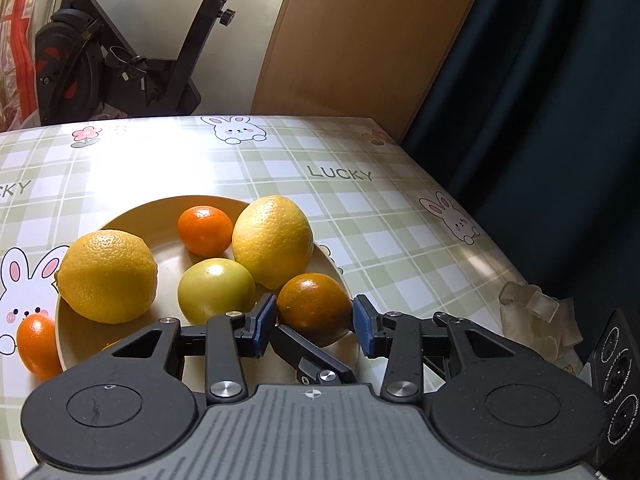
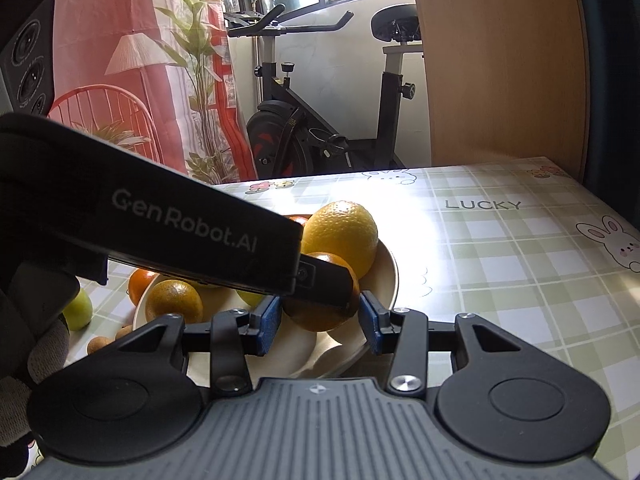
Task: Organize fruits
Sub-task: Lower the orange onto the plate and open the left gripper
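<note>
A cream plate (image 1: 160,208) on the checked tablecloth holds two big yellow citrus fruits (image 1: 108,276) (image 1: 272,240), a small tangerine (image 1: 204,234), a green fruit (image 1: 216,288) and a dark orange (image 1: 312,300) at its near right rim. My left gripper (image 1: 315,314) is shut on that dark orange, a blue pad on each side. In the right wrist view the same orange (image 2: 312,320) sits between the pads of my right gripper (image 2: 320,316), which touch both its sides. The left gripper's finger (image 2: 324,284) crosses in front of it. The right gripper's finger (image 1: 312,356) lies against the orange's near side.
Off the plate to its left lie a small orange (image 1: 36,344), a green fruit (image 2: 78,308) and small brown round fruits (image 2: 100,344). Clear plastic pieces (image 1: 532,312) sit at the table's right edge. An exercise bike (image 2: 320,128) and a wooden panel (image 1: 360,40) stand beyond the far edge.
</note>
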`<control>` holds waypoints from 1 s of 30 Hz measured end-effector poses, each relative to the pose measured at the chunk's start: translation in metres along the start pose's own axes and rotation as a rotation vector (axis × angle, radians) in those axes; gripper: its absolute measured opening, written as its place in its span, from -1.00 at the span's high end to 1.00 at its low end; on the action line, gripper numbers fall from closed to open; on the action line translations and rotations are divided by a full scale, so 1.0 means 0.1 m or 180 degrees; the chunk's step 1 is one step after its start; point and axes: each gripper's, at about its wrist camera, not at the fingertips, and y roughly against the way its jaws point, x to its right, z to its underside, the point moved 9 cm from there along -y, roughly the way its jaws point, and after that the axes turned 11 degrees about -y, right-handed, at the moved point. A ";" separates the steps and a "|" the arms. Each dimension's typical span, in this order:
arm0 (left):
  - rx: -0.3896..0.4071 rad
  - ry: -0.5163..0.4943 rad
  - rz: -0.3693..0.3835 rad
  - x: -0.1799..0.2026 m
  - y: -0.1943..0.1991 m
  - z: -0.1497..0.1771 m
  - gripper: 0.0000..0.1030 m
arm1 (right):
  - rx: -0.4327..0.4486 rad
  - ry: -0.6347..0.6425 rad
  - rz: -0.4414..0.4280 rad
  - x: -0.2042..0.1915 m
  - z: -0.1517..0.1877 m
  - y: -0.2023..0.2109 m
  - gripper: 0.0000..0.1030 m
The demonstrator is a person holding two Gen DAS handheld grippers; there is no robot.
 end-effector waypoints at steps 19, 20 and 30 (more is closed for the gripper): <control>-0.0004 0.0009 -0.0034 0.00 -0.03 0.03 0.11 | 0.0038 0.0153 0.0177 -0.05 0.02 -0.01 0.11; 0.0001 0.0014 -0.0028 0.00 -0.02 0.04 0.11 | 0.0040 0.0156 0.0176 -0.05 0.03 0.00 0.11; 0.0238 0.0183 0.0018 -0.16 0.30 0.01 0.11 | 0.0116 0.0092 0.0085 -0.03 0.03 0.06 -0.01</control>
